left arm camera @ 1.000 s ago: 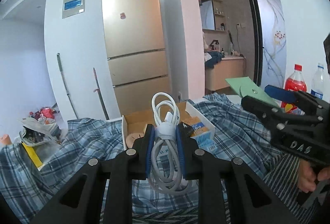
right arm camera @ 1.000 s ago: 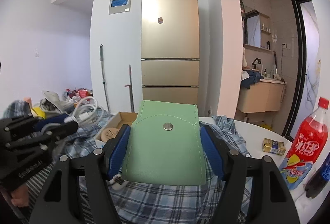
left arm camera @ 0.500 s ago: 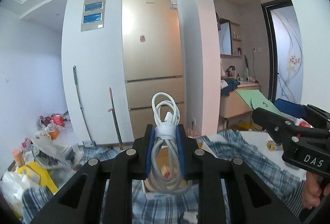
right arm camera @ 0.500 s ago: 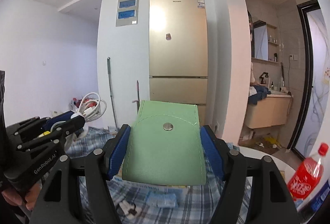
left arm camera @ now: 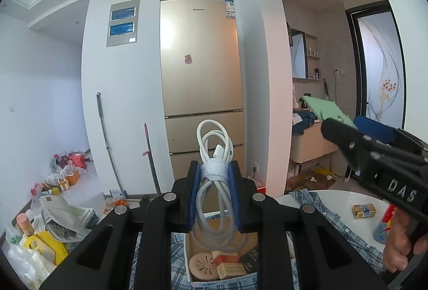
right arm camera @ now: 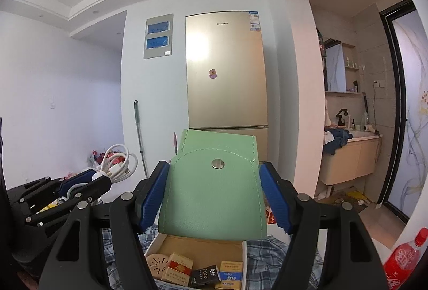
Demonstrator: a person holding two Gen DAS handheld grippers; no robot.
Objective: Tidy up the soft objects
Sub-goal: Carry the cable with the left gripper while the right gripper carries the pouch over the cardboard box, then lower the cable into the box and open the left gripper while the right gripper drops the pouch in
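Left gripper [left arm camera: 215,195]: jaws nearly closed, blue pads pinching a coiled white cable [left arm camera: 215,183] bound at the middle by a white strap. Coil upright, loop tops above the fingers, lower loops hanging below them. Held in the air over an open cardboard box [left arm camera: 196,234].

Right gripper [right arm camera: 215,196]: jaws moderately wide, clamped on both side edges of a green pouch [right arm camera: 214,191] with a metal snap on its flap. Pouch raised, above the same cardboard box in the right wrist view.

Box contents: a round beige perforated disc [right arm camera: 157,264], a red-and-cream pack [right arm camera: 178,270], a small black box [right arm camera: 204,276], a blue-and-yellow pack [right arm camera: 231,271].

Surface: box sits on a blue plaid cloth [left arm camera: 315,205] spread on a white round desk [left arm camera: 347,197]. On the bare desk, a small yellow box [left arm camera: 363,210] and a red soda bottle [right arm camera: 401,260].

Room: gold refrigerator [left arm camera: 199,70] against a white wall, two mop handles leaning left of it; bags and clutter on the floor at far left. Arched opening at right, vanity counter beyond.
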